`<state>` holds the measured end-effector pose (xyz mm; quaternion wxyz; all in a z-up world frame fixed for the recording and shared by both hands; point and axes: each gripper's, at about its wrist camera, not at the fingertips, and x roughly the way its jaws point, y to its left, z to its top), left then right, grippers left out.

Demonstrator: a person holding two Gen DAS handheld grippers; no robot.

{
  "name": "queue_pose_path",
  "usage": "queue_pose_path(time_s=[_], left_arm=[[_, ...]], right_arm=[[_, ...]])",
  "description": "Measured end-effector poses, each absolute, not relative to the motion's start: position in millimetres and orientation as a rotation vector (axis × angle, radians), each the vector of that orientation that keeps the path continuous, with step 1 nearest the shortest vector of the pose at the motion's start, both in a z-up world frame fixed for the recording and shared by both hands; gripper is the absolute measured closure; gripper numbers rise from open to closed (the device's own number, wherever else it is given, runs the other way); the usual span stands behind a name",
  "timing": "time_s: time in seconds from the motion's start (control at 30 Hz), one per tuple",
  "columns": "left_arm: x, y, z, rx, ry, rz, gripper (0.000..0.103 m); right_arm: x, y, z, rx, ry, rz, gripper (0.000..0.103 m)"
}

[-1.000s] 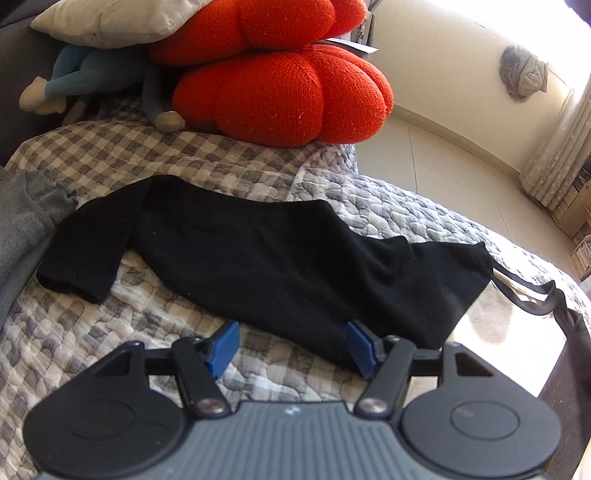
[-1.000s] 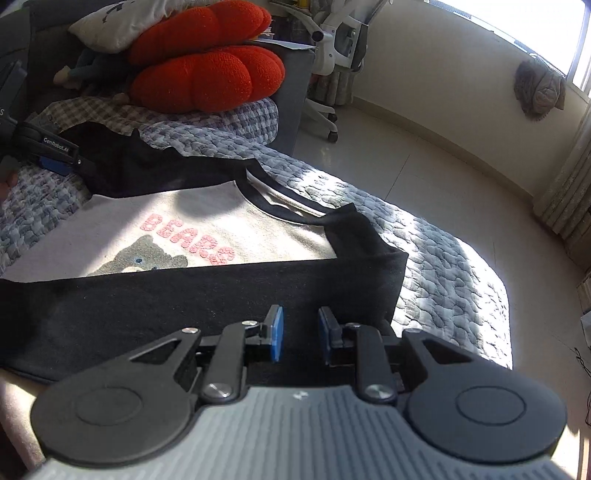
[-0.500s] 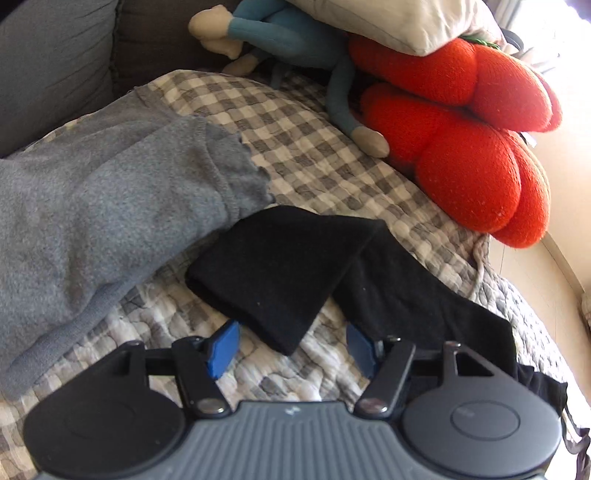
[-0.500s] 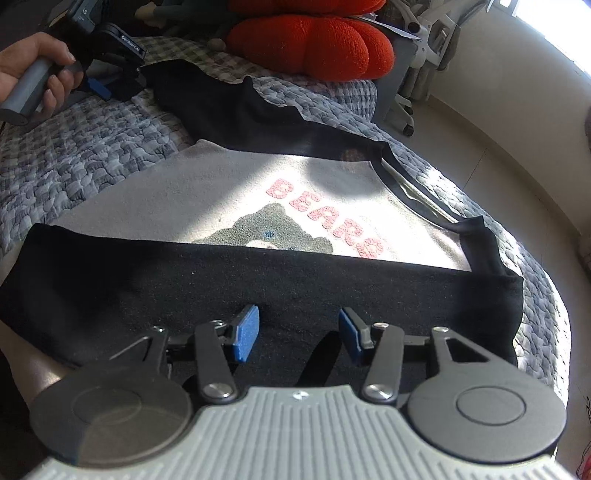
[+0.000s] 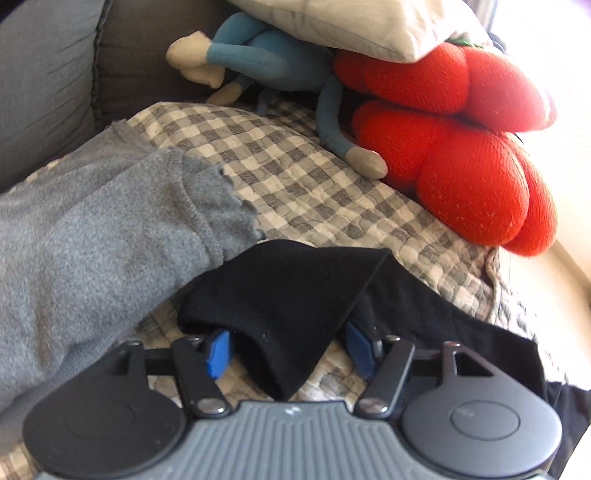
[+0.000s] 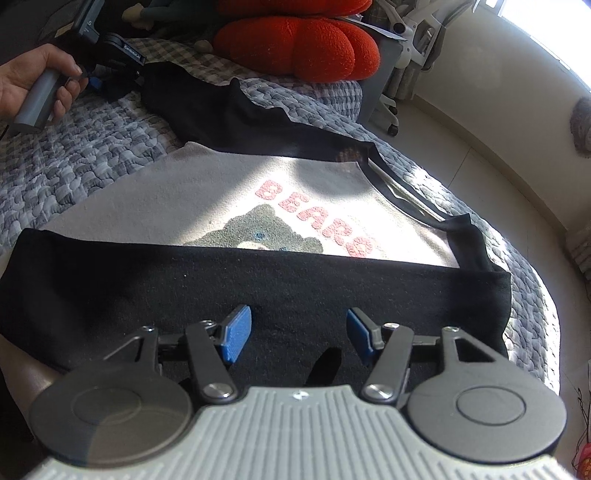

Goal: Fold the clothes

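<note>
1. I see the grey quilted bed cover (image 6: 92, 147) bare toward its left side.
2. The grey-and-black "BEARS" sweatshirt (image 6: 207, 199) lies flat on it, one sleeve folded across the chest.
3. My right gripper (image 6: 293, 334) is spread wide over that sleeve.
4. My left gripper (image 5: 286, 349) gapes around the black cuff edge (image 5: 280, 302), beside a grey fleece garment (image 5: 92, 236).

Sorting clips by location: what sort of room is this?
Probably a home bedroom or living room: a quilted grey-and-white checked cover, red knitted plush cushions, a blue stuffed toy and a white swivel chair.
</note>
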<state>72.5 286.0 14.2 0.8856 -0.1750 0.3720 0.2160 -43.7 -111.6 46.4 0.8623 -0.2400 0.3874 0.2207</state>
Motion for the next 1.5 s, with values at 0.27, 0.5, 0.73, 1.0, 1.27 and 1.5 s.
queue_pose_path(time_s=[0.27, 0.5, 0.73, 1.0, 1.27, 1.5], left_arm=[[70, 277, 35, -0.386, 0.834, 0.388, 0.094], [29, 211, 95, -0.505, 0.773, 0.073, 0.095], [-35, 98, 159, -0.607, 0.665, -0.448, 0.093], [-36, 82, 147, -0.567, 0.688, -0.438, 0.062], [-15, 107, 131, -0.565, 0.711, -0.278, 0.062], [-6, 107, 118, -0.492, 0.729, -0.216, 0.061]], right_arm=[[-44, -112, 47, -0.519, 0.807, 0.460, 0.041], [-39, -118, 50, -0.472, 0.815, 0.440, 0.035], [-39, -145, 68, -0.336, 0.809, 0.394, 0.035], [-41, -179, 86, -0.186, 0.801, 0.340, 0.035], [-37, -185, 82, -0.183, 0.803, 0.304, 0.035], [-35, -178, 78, -0.217, 0.805, 0.296, 0.035]])
